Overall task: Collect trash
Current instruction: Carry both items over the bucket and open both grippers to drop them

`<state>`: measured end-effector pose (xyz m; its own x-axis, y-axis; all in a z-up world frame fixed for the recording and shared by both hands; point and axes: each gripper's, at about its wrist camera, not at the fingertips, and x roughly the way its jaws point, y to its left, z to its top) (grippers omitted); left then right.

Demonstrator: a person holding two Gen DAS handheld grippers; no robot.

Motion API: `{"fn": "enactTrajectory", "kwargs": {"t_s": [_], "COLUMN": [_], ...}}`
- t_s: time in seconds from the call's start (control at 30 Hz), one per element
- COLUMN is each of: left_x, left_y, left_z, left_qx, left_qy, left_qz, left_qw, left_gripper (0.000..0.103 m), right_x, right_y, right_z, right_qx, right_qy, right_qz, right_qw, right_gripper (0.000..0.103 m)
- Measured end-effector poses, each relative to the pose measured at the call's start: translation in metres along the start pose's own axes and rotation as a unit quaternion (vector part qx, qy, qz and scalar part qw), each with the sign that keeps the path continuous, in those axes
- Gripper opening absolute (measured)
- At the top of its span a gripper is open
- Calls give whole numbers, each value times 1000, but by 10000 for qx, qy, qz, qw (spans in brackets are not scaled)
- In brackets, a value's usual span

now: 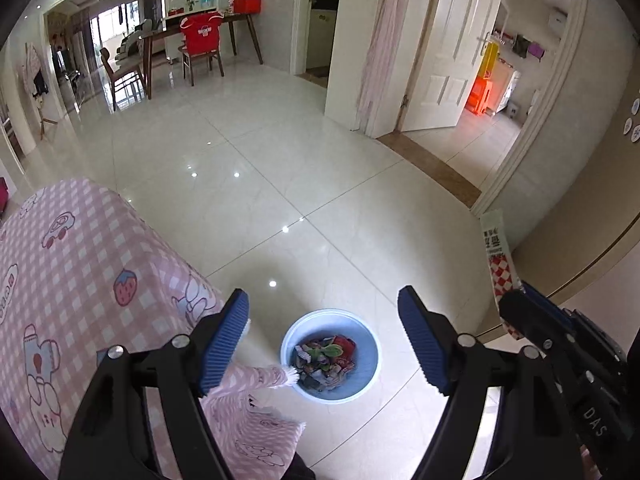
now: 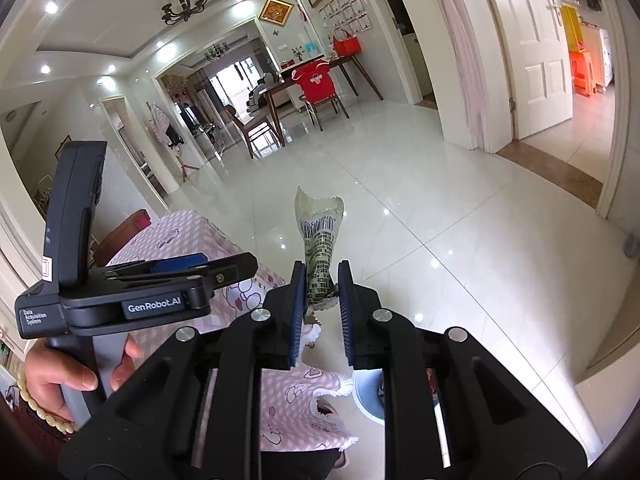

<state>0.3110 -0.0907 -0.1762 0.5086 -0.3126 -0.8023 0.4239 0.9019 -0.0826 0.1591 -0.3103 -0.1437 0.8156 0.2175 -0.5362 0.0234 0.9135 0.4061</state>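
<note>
Open tiled floor [image 1: 280,184] around bin [image 1: 330,356]

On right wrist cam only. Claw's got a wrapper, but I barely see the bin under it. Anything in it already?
Observer: Yes. The left wrist view shows the blue bin on the floor, already holding a pile of mixed wrappers.
Operator: Left claw carrying anything?
Observer: No. The left claw is open, with nothing between its pads. The bin shows through the gap.
Operator: What's on the wrapper's other face?
Observer: From that side, the wrapper in the right claw is white with a red-and-white check panel.
</note>
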Motion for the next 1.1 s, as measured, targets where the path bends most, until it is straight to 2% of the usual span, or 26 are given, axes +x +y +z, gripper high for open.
{"fn": "enactTrajectory", "kwargs": {"t_s": [0.63,0.7,0.73,0.77,0.93,1.1], "left_x": [-34,-37,-40,-43,-56,-86], "left_y": [37,43,48,54,71,78], "left_z": [-3,-3,-4,-5,-8,-12], "left_qx": [-191,-214,-224,-229,-269,-299], "left_qy": [-135,-162,-168,-163,-160,-357], "left_qz": [315,375,402,437,663,866], "left_qw": [9992,9989,9988,9987,9973,9952], "left_gripper": [81,83,84,84,85,85], "right_x": [10,15,19,20,17,-2], "right_y": [-1,-1,0,1,10,26], "right_z": [-5,-4,-3,-3,-6,-4], "right_qx": [10,33,46,35,-18,-208], "right_qy": [-13,-14,9,-17,-23,-171], "right_qz": [64,23,-31,-84,-70,-74], "right_qw": [10000,10000,10000,10000,10000,9996], "right_gripper": [20,33,60,64,64,64]}}
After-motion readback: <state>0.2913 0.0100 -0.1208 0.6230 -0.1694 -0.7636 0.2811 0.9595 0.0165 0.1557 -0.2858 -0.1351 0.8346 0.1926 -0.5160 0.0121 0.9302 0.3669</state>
